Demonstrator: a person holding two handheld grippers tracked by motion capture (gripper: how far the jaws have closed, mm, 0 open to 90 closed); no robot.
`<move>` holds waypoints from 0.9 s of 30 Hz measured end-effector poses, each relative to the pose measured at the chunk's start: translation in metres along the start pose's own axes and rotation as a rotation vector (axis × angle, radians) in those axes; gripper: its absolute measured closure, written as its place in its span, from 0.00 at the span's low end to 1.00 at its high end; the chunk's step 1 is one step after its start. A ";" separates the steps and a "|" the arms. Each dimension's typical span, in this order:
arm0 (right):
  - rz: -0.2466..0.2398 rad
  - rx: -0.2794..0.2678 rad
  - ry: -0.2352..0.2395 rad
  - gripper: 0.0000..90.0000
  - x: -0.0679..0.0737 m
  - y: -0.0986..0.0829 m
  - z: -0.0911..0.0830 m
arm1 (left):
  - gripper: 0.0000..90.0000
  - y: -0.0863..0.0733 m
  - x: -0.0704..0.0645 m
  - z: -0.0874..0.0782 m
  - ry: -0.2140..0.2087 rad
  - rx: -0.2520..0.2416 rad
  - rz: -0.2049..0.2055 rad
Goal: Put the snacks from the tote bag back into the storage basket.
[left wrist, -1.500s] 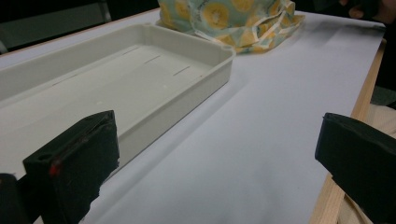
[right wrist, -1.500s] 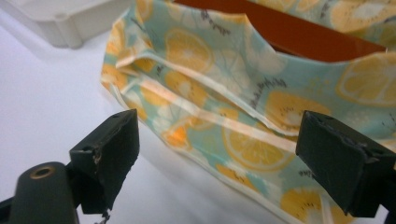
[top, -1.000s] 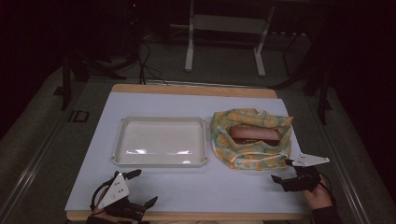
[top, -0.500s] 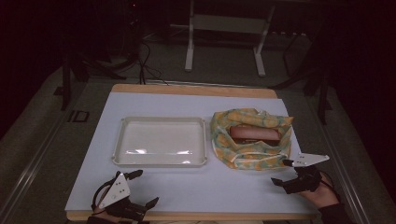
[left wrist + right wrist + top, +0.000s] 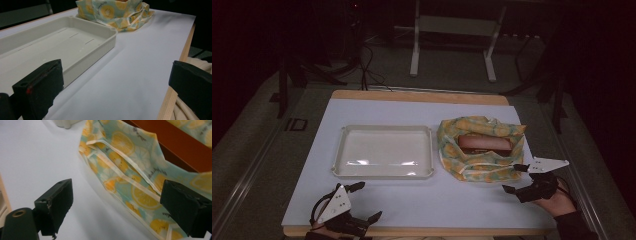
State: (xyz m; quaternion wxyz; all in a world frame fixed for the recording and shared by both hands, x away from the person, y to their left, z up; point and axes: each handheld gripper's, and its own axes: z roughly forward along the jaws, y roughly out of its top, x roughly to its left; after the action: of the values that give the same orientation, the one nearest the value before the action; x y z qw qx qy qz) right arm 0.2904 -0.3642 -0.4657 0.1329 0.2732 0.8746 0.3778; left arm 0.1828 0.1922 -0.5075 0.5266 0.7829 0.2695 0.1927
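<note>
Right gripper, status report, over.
Right gripper open, empty, beside fruit-print bag. Left gripper open near tray. Brown box inside bag. Nothing in the way.

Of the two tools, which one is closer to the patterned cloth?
The right tool, open beside the citrus-print cloth. The left tool is at the table's front edge, below the white tray.
</note>
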 end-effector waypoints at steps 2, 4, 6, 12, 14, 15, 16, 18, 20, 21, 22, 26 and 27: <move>-0.014 0.004 0.005 0.13 0.000 0.003 -0.001 | 0.00 0.000 0.000 0.000 -0.002 0.003 -0.002; -0.026 0.001 0.016 0.13 0.000 0.006 -0.001 | 0.00 0.000 0.000 0.000 -0.004 0.004 0.000; -0.030 0.000 0.025 0.13 -0.001 0.009 -0.002 | 0.00 0.000 0.000 0.000 -0.006 0.005 0.000; -0.055 -0.017 0.036 0.14 -0.004 0.021 -0.004 | 0.00 0.000 0.000 0.001 -0.006 0.003 0.000; -0.071 -0.024 0.027 0.14 -0.006 0.028 -0.005 | 0.00 0.000 0.000 0.001 -0.006 0.005 0.001; -0.071 -0.024 0.027 0.14 -0.006 0.028 -0.005 | 0.00 0.000 0.000 0.001 -0.007 0.005 0.000; -0.073 -0.029 0.027 0.14 -0.007 0.030 -0.006 | 0.00 0.000 0.000 0.001 -0.006 0.006 0.001; -0.081 -0.033 0.022 0.14 -0.010 0.034 -0.007 | 0.00 0.000 0.000 0.001 -0.007 0.004 0.001; -0.086 -0.039 0.020 0.14 -0.012 0.038 -0.008 | 0.00 0.001 0.000 0.001 -0.006 0.002 0.000; -0.093 -0.041 0.022 0.15 -0.016 0.042 -0.008 | 0.00 0.001 0.000 0.000 -0.006 0.001 0.000; -0.093 -0.041 0.022 0.15 -0.016 0.042 -0.008 | 0.00 0.001 -0.001 0.000 -0.006 0.000 0.000; -0.101 -0.044 0.017 0.15 -0.024 0.051 -0.007 | 0.00 0.001 -0.001 0.000 -0.004 0.003 0.004; -0.101 -0.044 0.017 0.15 -0.024 0.051 -0.007 | 0.00 0.001 -0.001 0.000 -0.002 0.003 0.005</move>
State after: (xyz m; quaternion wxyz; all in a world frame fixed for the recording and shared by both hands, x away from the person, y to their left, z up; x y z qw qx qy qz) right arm 0.3262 -0.3534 -0.4229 0.1504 0.2224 0.8800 0.3919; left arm 0.1825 0.1911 -0.5067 0.5253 0.7844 0.2675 0.1929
